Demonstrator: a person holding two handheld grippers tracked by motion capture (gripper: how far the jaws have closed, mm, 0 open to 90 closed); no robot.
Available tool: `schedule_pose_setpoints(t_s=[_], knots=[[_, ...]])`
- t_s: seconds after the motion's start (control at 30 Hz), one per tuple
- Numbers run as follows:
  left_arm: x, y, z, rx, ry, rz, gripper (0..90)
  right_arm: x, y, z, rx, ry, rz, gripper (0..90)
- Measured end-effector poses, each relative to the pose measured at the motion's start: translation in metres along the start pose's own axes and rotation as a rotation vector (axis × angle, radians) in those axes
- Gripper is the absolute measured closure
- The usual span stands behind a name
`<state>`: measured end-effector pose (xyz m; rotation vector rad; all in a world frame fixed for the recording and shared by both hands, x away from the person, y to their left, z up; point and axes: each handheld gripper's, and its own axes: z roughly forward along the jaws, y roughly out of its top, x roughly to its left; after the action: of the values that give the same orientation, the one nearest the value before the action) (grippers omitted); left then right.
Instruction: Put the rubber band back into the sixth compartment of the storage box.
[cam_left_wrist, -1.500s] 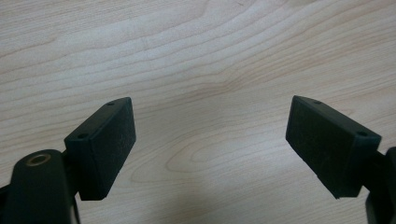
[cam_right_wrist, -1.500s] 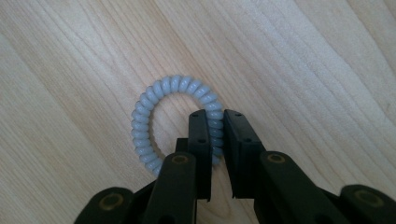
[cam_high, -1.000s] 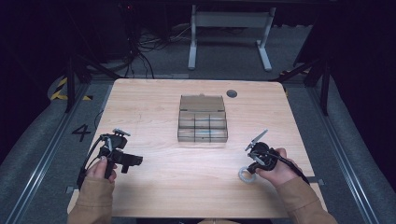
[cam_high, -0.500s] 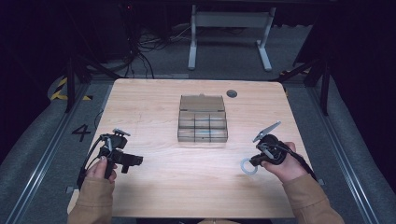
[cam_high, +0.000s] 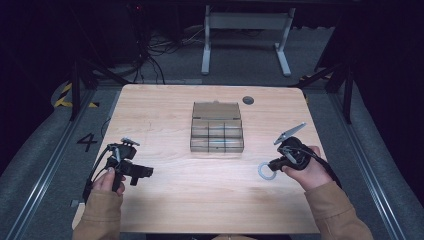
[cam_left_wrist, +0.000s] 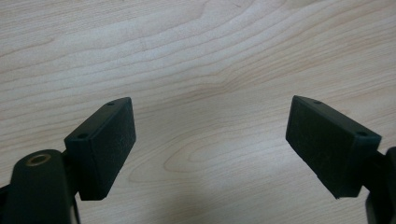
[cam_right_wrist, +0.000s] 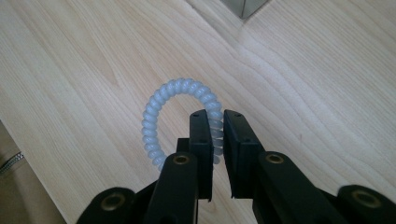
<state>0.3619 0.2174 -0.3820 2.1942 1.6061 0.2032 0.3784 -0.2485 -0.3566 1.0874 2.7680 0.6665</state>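
In the high view, the right hand-held gripper (cam_high: 274, 164) holds a pale blue spiral hair tie (cam_high: 264, 171) just off the wooden worktop (cam_high: 200, 200), near its right side. The lift looks done, and I judge the step in hand to be carrying the tie to the clear compartment box (cam_high: 217, 133) at the middle. The next move calls for a swing left and forward over one of the cells, then a release. The left hand-held gripper (cam_high: 142, 173) rests well apart at the near left, and a small dark disc (cam_high: 248, 100) lies far back; neither blocks the path.

In the left gripper view, the left hand-held gripper (cam_left_wrist: 210, 140) stands spread, with bare wood between its jaws.

In the right gripper view, the right hand-held gripper (cam_right_wrist: 216, 126) pinches one side of the tie (cam_right_wrist: 154, 126) (the rest of the loop hangs free at the left), and a corner of the box (cam_right_wrist: 245, 7) shows at the top.
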Motion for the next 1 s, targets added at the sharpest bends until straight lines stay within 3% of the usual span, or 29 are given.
schedule_pose_setpoints(t_s=[0.63, 1.0], knots=[[0.002, -0.003, -0.002, 0.002, 0.001, -0.008, 16.6, -0.005, 0.043, 0.001, -0.017, 0.015, -0.046, 82.5], [0.003, -0.002, -0.002, 0.004, -0.005, -0.019, 16.5, -0.003, 0.077, 0.006, -0.006, 0.009, -0.101, 82.5]])
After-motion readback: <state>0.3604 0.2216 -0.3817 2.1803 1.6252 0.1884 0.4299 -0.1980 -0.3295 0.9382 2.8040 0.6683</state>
